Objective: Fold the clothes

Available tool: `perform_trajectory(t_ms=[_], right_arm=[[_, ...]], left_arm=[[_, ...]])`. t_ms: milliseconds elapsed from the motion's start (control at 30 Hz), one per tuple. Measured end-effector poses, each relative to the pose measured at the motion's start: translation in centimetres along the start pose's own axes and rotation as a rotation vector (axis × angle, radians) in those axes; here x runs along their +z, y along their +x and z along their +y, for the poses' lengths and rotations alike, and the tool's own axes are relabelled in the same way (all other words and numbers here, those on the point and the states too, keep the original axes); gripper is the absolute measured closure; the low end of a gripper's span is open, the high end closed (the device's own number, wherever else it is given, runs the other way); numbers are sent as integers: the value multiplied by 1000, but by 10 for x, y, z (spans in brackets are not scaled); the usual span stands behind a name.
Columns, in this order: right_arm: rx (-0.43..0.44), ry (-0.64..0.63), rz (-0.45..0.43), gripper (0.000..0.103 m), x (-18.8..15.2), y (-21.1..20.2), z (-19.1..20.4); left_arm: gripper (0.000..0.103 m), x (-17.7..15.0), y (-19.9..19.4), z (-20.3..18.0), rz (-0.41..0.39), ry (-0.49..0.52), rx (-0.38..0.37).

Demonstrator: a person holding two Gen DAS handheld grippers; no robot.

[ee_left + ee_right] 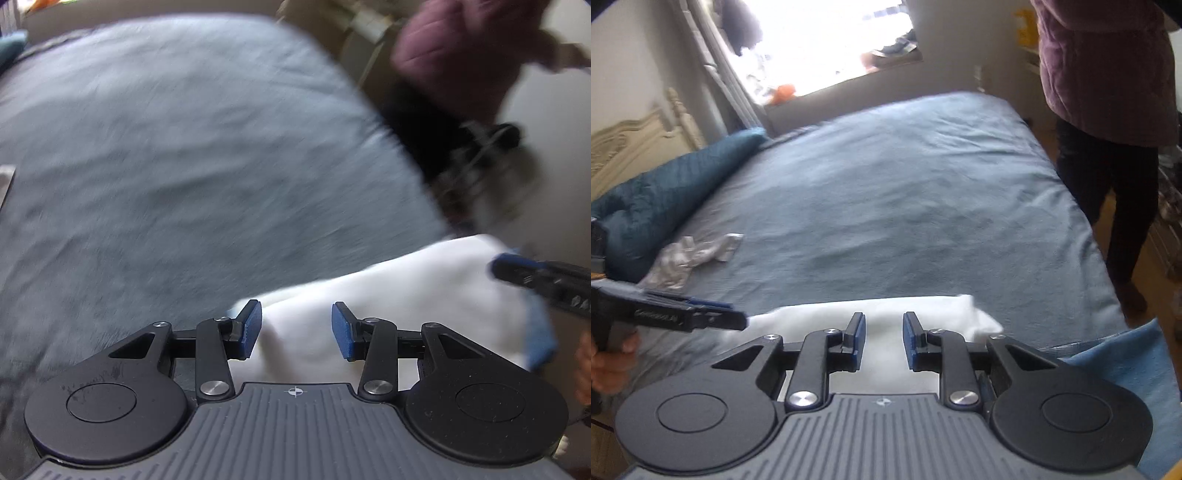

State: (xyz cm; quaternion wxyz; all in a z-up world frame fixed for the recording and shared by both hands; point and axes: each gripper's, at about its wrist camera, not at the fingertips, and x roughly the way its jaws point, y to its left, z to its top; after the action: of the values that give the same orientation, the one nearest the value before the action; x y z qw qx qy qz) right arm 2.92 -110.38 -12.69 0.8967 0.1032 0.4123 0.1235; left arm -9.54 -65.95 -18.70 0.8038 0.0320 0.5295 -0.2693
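A white folded garment (406,295) (934,304) lies on the near edge of the blue-grey bed (184,147) (905,184). My left gripper (297,328) hovers over its left part with the jaws well apart and the cloth flat beneath them, unpinched. My right gripper (884,339) stands over the same garment with a narrower gap, and nothing is squeezed between its pads. Each gripper shows in the other's view: the right gripper (535,277) at the garment's right end, the left gripper (701,314) at its left end. The left wrist view is blurred.
A light blue cloth (1126,369) (543,339) lies under the white garment's right side. A crumpled silver-grey garment (690,254) and a rolled teal duvet (665,192) sit at the bed's left. A person in a purple jacket (1108,74) stands beside the bed on the right.
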Motion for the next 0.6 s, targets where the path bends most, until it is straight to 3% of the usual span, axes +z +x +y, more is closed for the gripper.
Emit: perform_trajectory(t_ms=[67, 233, 300, 400, 433, 533, 600], right_arm=[[-61, 69, 47, 81, -5, 18, -18], [25, 113, -14, 80, 12, -1, -29], [48, 103, 1, 80, 17, 10, -28], [-63, 98, 87, 83, 12, 41, -33], [-69, 119, 73, 84, 14, 37, -37], [-1, 149, -14, 78, 22, -4, -42], [91, 80, 23, 78, 18, -17, -34]], left_arm=[[60, 0, 6, 9, 14, -29, -9], [60, 6, -13, 2, -36, -13, -59], [60, 8, -6, -4, -14, -3, -44], [60, 8, 2, -3, 18, -19, 10], [60, 7, -6, -1, 12, -27, 11], [60, 1, -35, -6, -17, -13, -31], [60, -10, -50, -21, -7, 48, -61]])
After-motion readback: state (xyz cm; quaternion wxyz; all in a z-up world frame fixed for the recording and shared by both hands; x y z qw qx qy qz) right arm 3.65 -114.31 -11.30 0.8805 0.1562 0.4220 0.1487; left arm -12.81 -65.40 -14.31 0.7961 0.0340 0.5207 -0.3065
